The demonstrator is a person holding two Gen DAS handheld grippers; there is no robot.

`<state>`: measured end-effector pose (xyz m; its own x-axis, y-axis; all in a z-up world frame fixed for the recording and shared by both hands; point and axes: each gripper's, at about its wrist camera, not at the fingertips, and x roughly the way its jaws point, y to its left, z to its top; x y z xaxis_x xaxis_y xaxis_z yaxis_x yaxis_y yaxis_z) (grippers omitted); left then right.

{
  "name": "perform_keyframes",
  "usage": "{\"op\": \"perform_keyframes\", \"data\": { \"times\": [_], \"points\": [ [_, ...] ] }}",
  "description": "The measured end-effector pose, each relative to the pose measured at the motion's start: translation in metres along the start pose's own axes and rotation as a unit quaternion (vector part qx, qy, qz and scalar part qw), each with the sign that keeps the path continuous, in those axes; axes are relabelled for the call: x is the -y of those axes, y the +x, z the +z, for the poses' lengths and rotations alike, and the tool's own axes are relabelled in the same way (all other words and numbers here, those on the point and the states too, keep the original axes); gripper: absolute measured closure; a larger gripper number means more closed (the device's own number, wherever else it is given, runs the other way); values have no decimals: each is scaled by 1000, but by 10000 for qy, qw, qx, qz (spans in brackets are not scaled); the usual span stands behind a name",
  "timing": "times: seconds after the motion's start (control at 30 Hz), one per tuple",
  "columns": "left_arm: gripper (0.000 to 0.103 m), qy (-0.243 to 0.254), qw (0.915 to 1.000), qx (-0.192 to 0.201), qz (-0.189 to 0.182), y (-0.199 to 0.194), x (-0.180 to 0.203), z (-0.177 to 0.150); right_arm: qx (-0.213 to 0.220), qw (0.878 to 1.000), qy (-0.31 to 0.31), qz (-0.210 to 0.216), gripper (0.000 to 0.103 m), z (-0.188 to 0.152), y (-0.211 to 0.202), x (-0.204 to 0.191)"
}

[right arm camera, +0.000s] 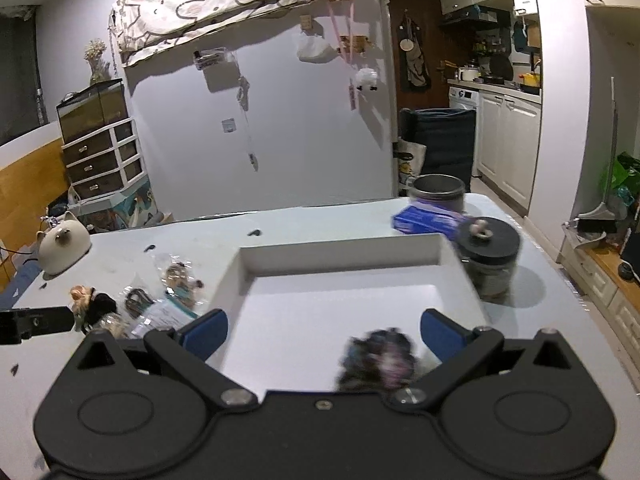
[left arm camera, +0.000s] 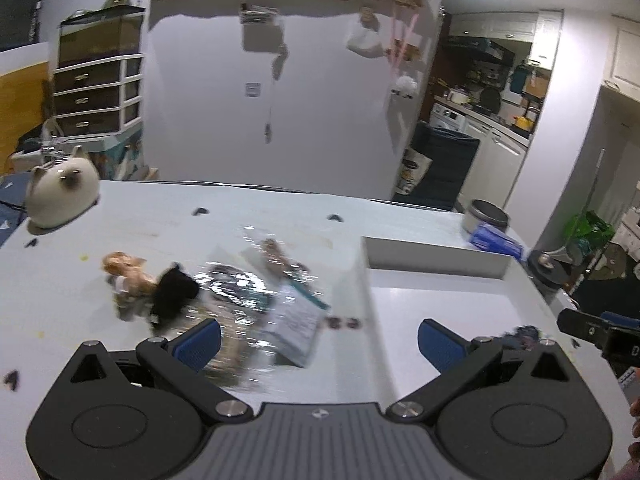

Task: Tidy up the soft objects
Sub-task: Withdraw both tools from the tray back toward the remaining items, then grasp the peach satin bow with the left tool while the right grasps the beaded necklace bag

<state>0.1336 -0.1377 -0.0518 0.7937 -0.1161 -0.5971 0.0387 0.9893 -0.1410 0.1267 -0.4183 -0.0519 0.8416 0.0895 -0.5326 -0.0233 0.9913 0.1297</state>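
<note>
My left gripper (left arm camera: 318,344) is open and empty above a blurred pile of soft toys in clear bags (left arm camera: 248,292) on the white table (left arm camera: 160,216). An orange and black plush (left arm camera: 148,284) lies at the pile's left. A white tray (left arm camera: 436,256) sits to the right. My right gripper (right arm camera: 324,338) is open over the white tray (right arm camera: 340,252). A dark, blurred plush (right arm camera: 380,360) lies in the tray near my right finger, apart from the pads. The bagged toys (right arm camera: 176,280) and orange and black plush (right arm camera: 92,304) lie left of the tray.
A cream cat-shaped object (left arm camera: 62,190) stands at the table's far left corner. A metal cup (right arm camera: 438,192), a blue box (right arm camera: 424,220) and a black-lidded jar (right arm camera: 490,256) stand by the tray's far right corner. The other gripper (right arm camera: 32,324) shows at the left.
</note>
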Motion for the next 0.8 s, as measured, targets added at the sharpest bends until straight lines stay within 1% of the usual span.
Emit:
{"op": "perform_keyframes", "data": {
  "times": [0.17, 0.4, 0.47, 0.53, 0.7, 0.8],
  "points": [
    [0, -42, 9999, 30, 148, 3, -46, 7, 33, 10000, 54, 38, 0, 4, 13, -44],
    [0, 45, 9997, 101, 226, 8, -102, 18, 83, 9999, -32, 118, 0, 3, 33, -106],
    [0, 37, 9994, 201, 283, 9, -117, 21, 76, 9998, -80, 178, 0, 3, 37, -120],
    [0, 85, 9991, 273, 328, 12, -129, 24, 47, 9995, -159, 271, 0, 4, 41, -136],
    [0, 121, 9988, 266, 403, 23, -157, 31, -3, 9982, -417, 435, 0, 4, 53, -173],
    [0, 127, 9993, 207, 299, 35, -176, 34, -156, 9958, -686, 578, 0, 4, 61, -192]
  ]
}}
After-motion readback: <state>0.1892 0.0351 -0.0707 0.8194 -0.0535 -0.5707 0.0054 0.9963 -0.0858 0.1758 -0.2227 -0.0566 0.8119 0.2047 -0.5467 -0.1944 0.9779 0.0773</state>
